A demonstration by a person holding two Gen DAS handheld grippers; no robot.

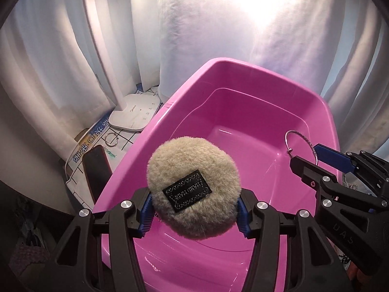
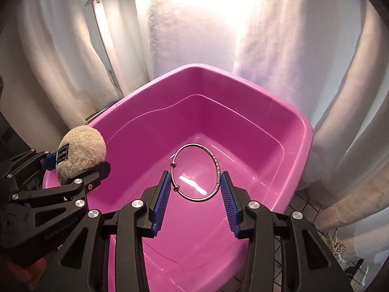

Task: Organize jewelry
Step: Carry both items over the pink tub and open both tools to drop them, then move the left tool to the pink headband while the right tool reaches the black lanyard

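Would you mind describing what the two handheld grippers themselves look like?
Both the left gripper and the right gripper are black plastic linkage frames with triangular cut-outs and round silver pivot bolts. Each finger carries a ribbed blue pad. One body reads "GenRobot.AI", the other shows the letters "DAS". No cables or sleeves are visible.

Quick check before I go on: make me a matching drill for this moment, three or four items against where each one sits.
Items:
1. round beige fluffy pouch with black label
2. thin silver bangle bracelet
3. pink plastic tub
4. white desk lamp base

Places:
A. on the table left of the tub
B. between the right gripper's jaws
C. beneath both grippers
D. between the left gripper's jaws

Pairs: 1-D, 2-B, 3-C, 4-A
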